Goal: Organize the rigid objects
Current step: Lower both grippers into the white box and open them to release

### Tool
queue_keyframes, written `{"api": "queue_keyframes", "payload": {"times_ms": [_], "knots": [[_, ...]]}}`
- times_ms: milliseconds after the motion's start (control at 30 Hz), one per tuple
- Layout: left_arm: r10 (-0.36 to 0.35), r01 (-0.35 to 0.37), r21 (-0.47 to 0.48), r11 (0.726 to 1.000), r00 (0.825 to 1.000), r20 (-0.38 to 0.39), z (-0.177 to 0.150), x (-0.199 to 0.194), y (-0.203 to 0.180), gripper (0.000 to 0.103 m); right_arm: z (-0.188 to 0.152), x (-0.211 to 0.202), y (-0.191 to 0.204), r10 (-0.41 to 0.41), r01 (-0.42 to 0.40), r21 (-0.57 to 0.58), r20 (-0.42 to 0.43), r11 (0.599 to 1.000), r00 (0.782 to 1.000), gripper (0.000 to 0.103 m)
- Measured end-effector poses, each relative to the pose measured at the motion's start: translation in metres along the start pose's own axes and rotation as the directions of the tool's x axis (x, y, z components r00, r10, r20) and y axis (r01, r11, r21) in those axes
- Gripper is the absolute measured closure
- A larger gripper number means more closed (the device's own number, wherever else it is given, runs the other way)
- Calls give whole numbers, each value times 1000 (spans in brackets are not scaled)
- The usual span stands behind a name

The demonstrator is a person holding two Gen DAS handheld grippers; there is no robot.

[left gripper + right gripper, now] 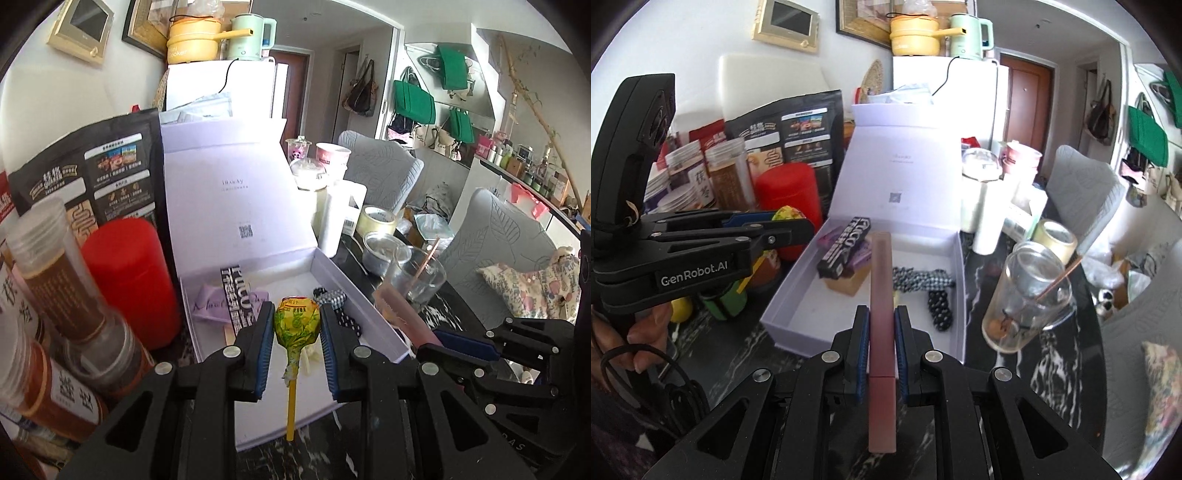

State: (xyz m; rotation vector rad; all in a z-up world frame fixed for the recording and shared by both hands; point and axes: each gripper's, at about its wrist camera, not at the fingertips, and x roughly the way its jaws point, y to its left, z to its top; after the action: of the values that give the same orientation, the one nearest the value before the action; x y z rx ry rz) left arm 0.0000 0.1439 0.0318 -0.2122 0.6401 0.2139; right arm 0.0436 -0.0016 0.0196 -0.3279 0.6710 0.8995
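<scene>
Fingers of the left gripper (296,334) squeeze a lollipop (296,320); the right gripper (881,341) squeezes a long pink stick (882,295). Both hang above the white box (798,288) mid-frame and could bump or slip.

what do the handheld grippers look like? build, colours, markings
Both grippers are matte black plastic with angular linkage bars, triangular cutouts and silver round pivot pins. The fingers carry ribbed blue pads. The left gripper bears white "GenRobot.AI" lettering on its side, a tall black camera housing, and a black cable looped below the hand.
</scene>
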Motion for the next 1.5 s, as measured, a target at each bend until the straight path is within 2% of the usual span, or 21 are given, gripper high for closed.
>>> {"api": "queue_keyframes", "payload": {"times_ms": [233, 600, 933, 1133, 1233, 1500], "knots": [[7, -8, 29, 1000, 999, 38, 22, 13, -3, 79, 21, 16, -17, 2, -2, 9, 23, 1000, 1000, 90], [22, -22, 11, 1000, 1000, 14, 43, 53, -3, 79, 45, 45, -36, -40, 39, 29, 25, 999, 999, 90], [20, -21, -9, 1000, 997, -77, 45, 96, 7, 79, 48, 74, -49, -48, 49, 70, -14, 996, 999, 89], [28, -28, 5, 1000, 987, -156, 35, 120, 10, 79, 47, 94, -52, -55, 61, 97, -59, 993, 997, 89], [71, -67, 28, 997, 983, -170, 32, 130, 10, 79, 46, 102, -50, -69, 75, 81, -78, 994, 995, 89], [71, -67, 28, 997, 977, -203, 25, 143, 14, 79, 40, 112, -44, -80, 88, 60, -124, 994, 989, 89]]}}
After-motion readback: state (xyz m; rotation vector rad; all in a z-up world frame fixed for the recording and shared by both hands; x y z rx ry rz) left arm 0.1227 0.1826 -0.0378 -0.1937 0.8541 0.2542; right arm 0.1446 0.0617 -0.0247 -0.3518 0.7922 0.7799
